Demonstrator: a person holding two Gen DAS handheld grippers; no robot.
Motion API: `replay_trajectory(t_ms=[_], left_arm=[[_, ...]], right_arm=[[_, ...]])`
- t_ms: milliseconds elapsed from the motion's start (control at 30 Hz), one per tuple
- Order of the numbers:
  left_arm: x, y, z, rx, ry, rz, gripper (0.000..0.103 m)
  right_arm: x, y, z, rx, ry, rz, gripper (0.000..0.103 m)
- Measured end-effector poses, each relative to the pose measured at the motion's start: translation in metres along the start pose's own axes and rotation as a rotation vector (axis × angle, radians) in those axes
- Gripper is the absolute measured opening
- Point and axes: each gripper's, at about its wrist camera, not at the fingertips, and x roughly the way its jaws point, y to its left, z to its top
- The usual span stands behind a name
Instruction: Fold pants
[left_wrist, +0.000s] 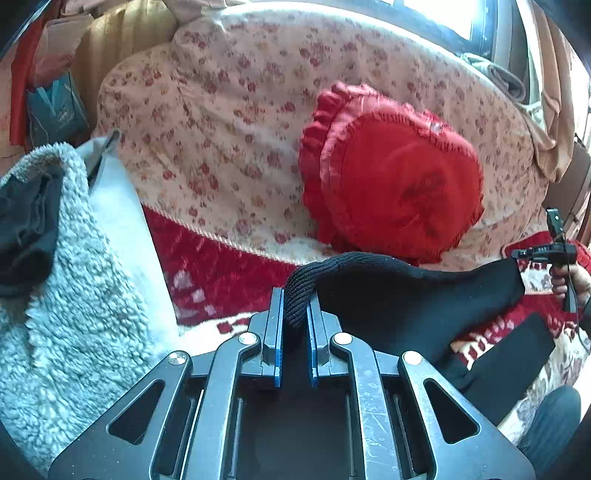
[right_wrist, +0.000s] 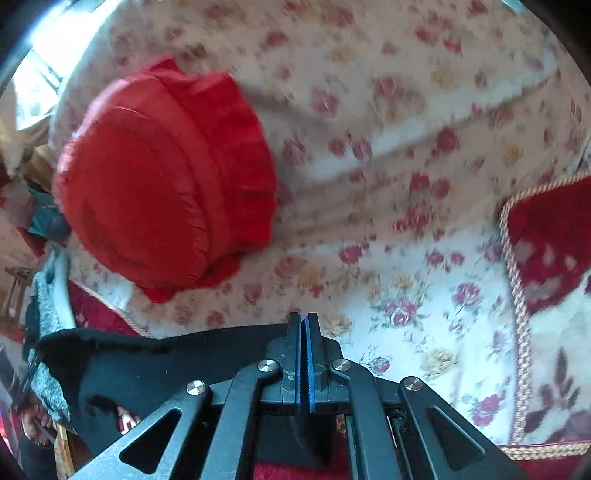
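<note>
The left gripper (left_wrist: 295, 314) and right gripper (right_wrist: 303, 332) are each pinching 1 end of the black pants (left_wrist: 406, 295), holding them stretched in the air above the bed (left_wrist: 221, 147).

Both are clamping fabric, the left on a ribbed edge. Keeping the 2 grips level and the cloth taut, clear of the red cushion (left_wrist: 399, 184), should be helping the fold land straight.
</note>
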Motion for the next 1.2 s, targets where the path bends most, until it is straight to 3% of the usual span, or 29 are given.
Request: replay_trajectory(t_ms=[100,233,367,500,600,700,833,967,1033,1067,1133,1200], left_arm=[[-0.017,-0.003,0.000,0.027,-0.049,0.029,0.009],[-0.037,-0.016,-0.032,0.075,-0.072,0.069,0.009],[-0.056,-0.029,-0.089,0.119,-0.045,0.097,0.009],[-0.064,-0.028,-0.129,0.129,-0.014,0.113,0.009],[-0.063,-0.018,-0.156,0.093,0.023,0.113,0.010],[-0.060,-0.002,-0.178,0.026,0.067,0.119,0.013],[-0.069,0.021,-0.204,-0.144,0.112,0.086,0.014],[-0.082,0.035,-0.214,-0.327,0.142,0.005,0.017],[-0.083,0.043,-0.214,-0.475,0.159,-0.125,0.031],[-0.080,0.047,-0.214,-0.583,0.166,-0.237,0.039],[-0.073,0.050,-0.213,-0.735,0.172,-0.382,0.042],[-0.065,0.051,-0.211,-0.835,0.171,-0.451,0.045]], right_arm=[[-0.024,0.012,-0.004,-0.058,-0.059,0.012,0.002],[-0.063,0.028,-0.030,-0.128,-0.162,0.045,0.001],[-0.083,0.042,-0.089,-0.218,-0.190,0.079,0.001],[-0.098,0.032,-0.151,-0.234,-0.185,0.059,0.001],[-0.102,0.020,-0.187,-0.210,-0.176,0.039,0.001],[-0.100,0.016,-0.217,-0.234,-0.160,-0.033,0.001],[-0.099,0.013,-0.242,-0.217,-0.113,-0.083,0.001],[-0.115,0.017,-0.249,-0.173,-0.141,-0.123,0.002],[-0.125,0.018,-0.247,-0.115,-0.173,-0.110,0.002],[-0.131,0.019,-0.246,-0.071,-0.192,-0.081,0.002],[-0.140,0.027,-0.244,-0.001,-0.233,0.002,0.003],[-0.143,0.040,-0.246,0.050,-0.260,0.092,0.005]])
